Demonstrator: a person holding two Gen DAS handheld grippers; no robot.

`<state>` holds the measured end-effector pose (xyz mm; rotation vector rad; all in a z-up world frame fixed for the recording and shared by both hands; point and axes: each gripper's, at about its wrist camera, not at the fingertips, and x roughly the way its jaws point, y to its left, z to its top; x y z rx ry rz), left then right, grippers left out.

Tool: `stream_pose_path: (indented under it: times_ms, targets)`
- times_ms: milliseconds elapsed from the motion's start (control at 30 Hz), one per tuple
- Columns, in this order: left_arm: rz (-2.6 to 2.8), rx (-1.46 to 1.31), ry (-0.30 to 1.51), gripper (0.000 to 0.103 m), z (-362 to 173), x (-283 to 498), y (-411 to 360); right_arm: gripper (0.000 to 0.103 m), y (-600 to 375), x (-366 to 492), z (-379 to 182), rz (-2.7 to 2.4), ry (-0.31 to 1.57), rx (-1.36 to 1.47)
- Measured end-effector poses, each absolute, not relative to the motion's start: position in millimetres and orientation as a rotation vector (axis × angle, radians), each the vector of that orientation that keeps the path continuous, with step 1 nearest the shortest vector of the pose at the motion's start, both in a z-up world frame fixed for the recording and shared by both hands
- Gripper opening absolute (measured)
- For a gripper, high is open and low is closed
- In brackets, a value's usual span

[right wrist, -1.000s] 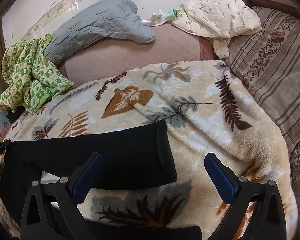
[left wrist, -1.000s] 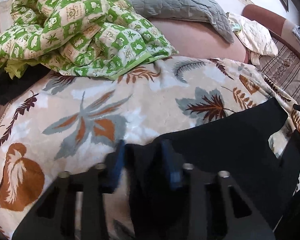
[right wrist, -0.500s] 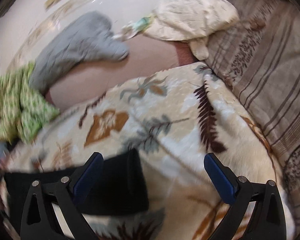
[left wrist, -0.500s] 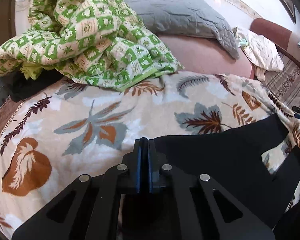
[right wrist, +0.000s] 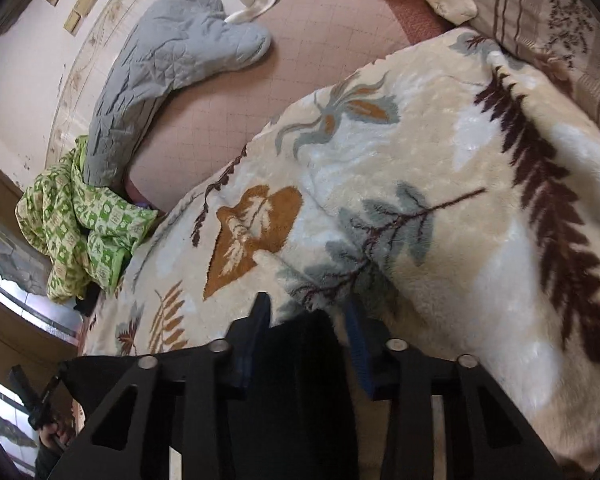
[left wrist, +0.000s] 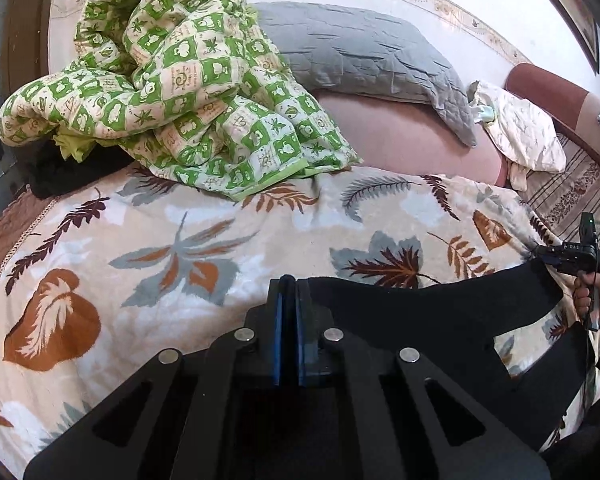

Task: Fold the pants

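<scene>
Jaws on the left gripper are squeezing tight on one end of the black pants. Jaws on the right gripper have just been closing around the other end, which is sitting between them. The pants are lying stretched across the leafy blanket on the bed.

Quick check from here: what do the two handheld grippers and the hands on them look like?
Both the left gripper and right gripper have black linkage frames with silver pivot pins and blue finger pads. In the left view, the right hand grips a black handle marked DAS, with a green light and thin cable.
</scene>
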<state>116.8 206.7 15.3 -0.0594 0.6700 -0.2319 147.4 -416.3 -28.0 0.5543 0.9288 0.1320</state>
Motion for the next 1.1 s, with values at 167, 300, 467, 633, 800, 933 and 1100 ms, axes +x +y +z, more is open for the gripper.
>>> stream_pose_path:
  times_ms: [167,300,467,633,800,933,1100]
  targets:
    - [-0.228,-0.064,0.683,0.003,9.1,121.2,205.4,0.022,-415.3,149.2,-40.6,0.152,0.968,0.518]
    - [-0.227,-0.062,0.685,0.003,7.9,123.0,201.3,0.006,-414.5,148.7,-41.6,0.172,0.955,0.505]
    - [-0.223,-0.068,0.678,0.003,11.3,125.1,199.5,0.006,-404.1,138.5,-20.0,0.183,0.900,0.420]
    - [-0.218,-0.054,0.663,0.003,13.3,122.4,199.9,0.004,-400.8,124.7,-1.8,0.195,0.860,0.357]
    - [-0.236,0.005,0.616,0.003,17.3,100.9,201.8,0.004,-393.4,93.1,13.2,0.232,0.853,0.279]
    - [-0.241,0.060,0.581,0.003,23.1,69.9,208.1,0.004,-379.0,54.0,31.3,0.283,0.834,0.185]
    - [-0.276,0.109,0.560,0.003,19.6,21.1,212.2,0.004,-360.1,-1.0,43.5,0.349,0.836,0.080]
